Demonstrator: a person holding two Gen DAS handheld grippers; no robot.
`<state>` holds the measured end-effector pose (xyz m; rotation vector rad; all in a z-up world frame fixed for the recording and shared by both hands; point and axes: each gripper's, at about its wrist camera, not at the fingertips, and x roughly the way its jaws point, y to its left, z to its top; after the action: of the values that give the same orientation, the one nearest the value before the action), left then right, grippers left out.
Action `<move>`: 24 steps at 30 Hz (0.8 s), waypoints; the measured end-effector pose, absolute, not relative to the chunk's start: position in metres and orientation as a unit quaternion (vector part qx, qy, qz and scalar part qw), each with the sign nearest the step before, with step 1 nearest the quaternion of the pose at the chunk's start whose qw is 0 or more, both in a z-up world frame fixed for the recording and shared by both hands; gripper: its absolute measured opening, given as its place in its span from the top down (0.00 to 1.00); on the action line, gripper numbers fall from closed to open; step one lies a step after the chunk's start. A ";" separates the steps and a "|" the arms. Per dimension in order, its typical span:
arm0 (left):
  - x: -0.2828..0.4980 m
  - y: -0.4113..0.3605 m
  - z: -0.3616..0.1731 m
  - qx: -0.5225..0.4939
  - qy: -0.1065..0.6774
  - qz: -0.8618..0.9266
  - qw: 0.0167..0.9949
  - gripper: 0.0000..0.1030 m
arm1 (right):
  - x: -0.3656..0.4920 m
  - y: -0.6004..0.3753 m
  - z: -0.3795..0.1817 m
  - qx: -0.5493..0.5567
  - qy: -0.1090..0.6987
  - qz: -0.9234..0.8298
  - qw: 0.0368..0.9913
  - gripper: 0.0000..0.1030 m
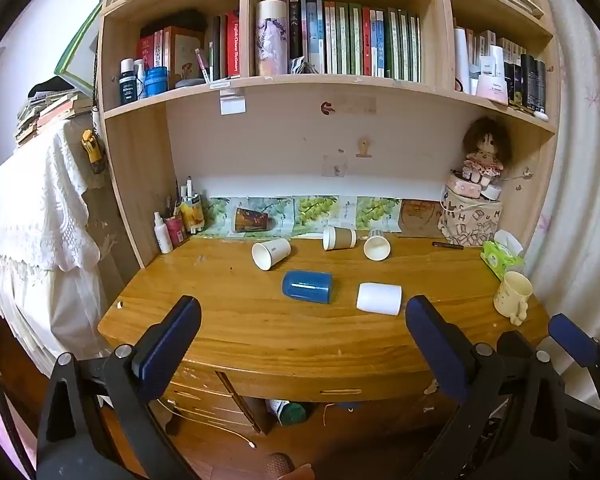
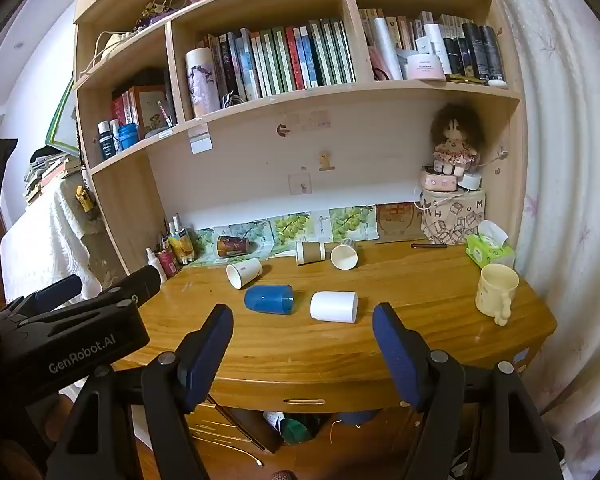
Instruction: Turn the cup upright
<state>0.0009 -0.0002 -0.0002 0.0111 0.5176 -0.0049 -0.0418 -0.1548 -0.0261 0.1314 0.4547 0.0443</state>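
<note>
Presently catalogued, from the task's cups outward.

Cups on their sides, six: blue cup (image 2: 269,298) and white cup (image 2: 334,306) at mid-desk, side by side, nearest the tongs; paper cup (image 2: 244,273) behind the blue one; sleeved cup (image 2: 310,252) and striped cup (image 2: 344,257) farther back, close together; dark printed cup (image 2: 233,246) against the back wall. Upright, one: cream mug (image 2: 496,291) at the desk's (image 2: 420,280) right edge.

Key relation: blue and white cups lie ahead of both grippers, long axes running left-right across the line of approach; the blue's mouth looks rightward, the white's is hard to read. In the right wrist view both sit between the pads, so the right gripper (image 2: 303,344) seems nearer.

Grippers, two: right, jaws spread wide, holding nothing, short of the desk's front edge; left gripper (image 1: 300,338), likewise spread and unladen.

Surround: bookshelf (image 2: 284,92), doll (image 2: 456,140), tissue box (image 2: 488,250).
</note>
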 end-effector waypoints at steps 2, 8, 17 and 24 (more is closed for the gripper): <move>0.001 -0.001 0.000 0.010 0.256 0.001 0.967 0.01 | -0.043 -0.155 -0.026 0.065 0.222 0.022 0.973 0.29; -0.003 -0.009 -0.003 0.008 0.255 -0.002 0.967 0.01 | -0.046 -0.158 -0.025 0.069 0.224 0.022 0.972 0.29; -0.003 -0.005 -0.003 0.007 0.256 -0.004 0.967 0.01 | -0.050 -0.161 -0.024 0.069 0.225 0.022 0.972 0.29; -0.008 -0.002 -0.004 0.007 0.257 -0.004 0.967 0.01 | -0.053 -0.162 -0.024 0.070 0.226 0.023 0.971 0.29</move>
<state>-0.0076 -0.0017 -0.0037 0.0136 0.5189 -0.0072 -0.0534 -0.1615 -0.0238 0.1421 0.4562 0.0466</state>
